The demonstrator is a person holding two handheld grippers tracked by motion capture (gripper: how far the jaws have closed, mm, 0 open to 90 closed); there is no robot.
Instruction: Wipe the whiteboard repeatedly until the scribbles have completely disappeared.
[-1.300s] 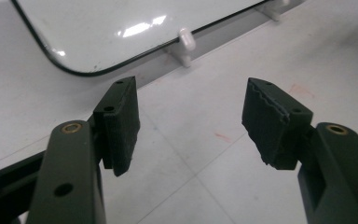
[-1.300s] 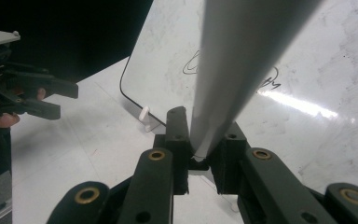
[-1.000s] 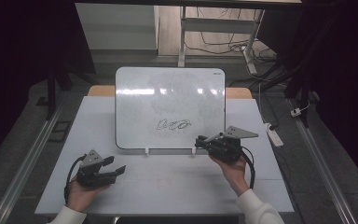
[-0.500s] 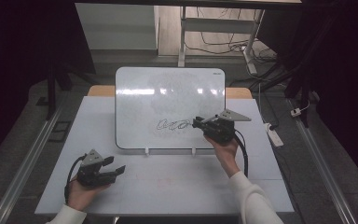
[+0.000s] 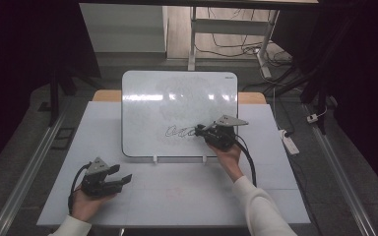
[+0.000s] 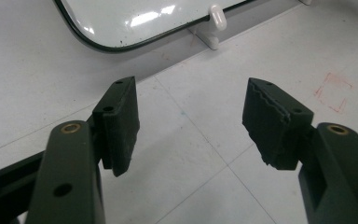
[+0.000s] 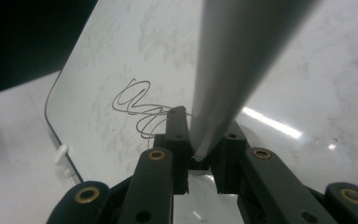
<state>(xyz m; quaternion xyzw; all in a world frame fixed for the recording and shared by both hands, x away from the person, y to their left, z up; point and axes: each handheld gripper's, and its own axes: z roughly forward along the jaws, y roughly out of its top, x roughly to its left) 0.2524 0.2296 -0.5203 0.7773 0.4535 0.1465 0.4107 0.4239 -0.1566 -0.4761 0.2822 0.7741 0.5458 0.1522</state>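
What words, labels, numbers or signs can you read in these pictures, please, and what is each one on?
No text can be read.
Whiteboard: a small dark mark at its top right corner, perhaps a brand, too small to read.
Whiteboard: a looping black scribble, no letters.
Table: a faint red square outline, no writing.

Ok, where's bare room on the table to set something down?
Free: the white tabletop strip between the left hand-held gripper and the right forearm, below the white rounded whiteboard; also the table's left edge beside the board. Crowded: the board's lower right, where the right hand-held gripper works.
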